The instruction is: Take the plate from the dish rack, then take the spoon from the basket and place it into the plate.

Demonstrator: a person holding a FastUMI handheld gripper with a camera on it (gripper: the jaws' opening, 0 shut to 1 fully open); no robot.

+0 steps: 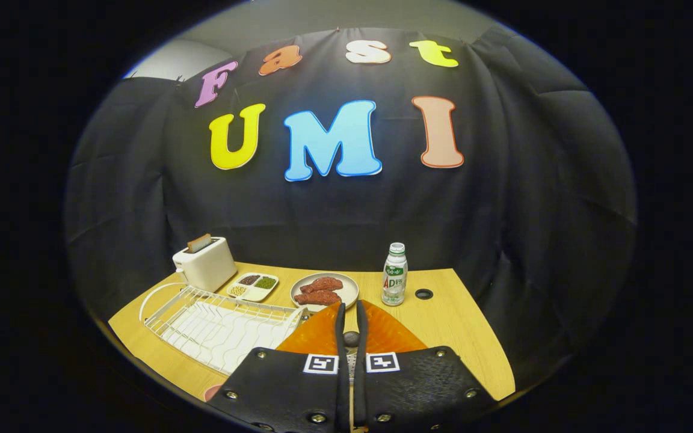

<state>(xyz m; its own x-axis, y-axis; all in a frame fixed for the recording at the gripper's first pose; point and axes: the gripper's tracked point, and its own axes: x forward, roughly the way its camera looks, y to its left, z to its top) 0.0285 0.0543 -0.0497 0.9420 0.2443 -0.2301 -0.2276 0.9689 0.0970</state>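
Your gripper (pixel 351 322) clamped on the orange plate's (pixel 316 337) edge, plate standing between its fingers, white dish rack (pixel 214 325) just left, meat plate (pixel 346 287) and bottle (pixel 394 273) beyond.

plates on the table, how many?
2. An orange plate under the fingers of the hand-held gripper, which look closed on something small; a grey plate with meat beyond them, left of the bottle. More may be hidden behind the gripper.

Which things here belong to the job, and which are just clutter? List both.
Job: orange plate, rack, spoon pinched in the gripper.
Clutter: toaster, bean tray, meat plate, bottle.
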